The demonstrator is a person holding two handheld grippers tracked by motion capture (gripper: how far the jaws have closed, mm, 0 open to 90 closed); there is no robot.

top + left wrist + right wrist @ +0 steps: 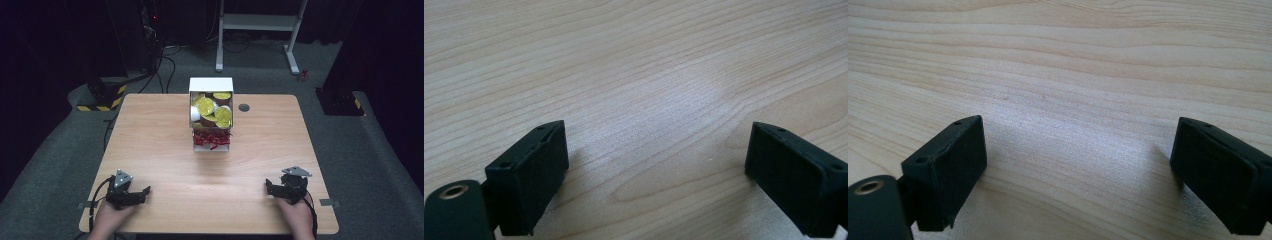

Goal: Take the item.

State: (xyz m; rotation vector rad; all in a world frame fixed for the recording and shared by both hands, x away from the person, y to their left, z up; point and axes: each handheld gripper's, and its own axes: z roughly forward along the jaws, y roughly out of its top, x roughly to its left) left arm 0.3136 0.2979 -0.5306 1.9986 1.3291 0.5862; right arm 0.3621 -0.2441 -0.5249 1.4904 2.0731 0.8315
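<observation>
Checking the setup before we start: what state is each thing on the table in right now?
left gripper: open, nothing between its jaws, low over the table.
right gripper: open, holding nothing, near the table's front edge.
white box: open, lid standing up at the back.
yellow-lidded cups: piled inside the box, lids on.
red shredded paper: loose, in the box's near end.

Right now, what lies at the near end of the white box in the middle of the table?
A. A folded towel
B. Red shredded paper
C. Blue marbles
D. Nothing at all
B: the high view shows red shredded paper at the near end of the white box, with yellow-topped cups behind it.
</observation>
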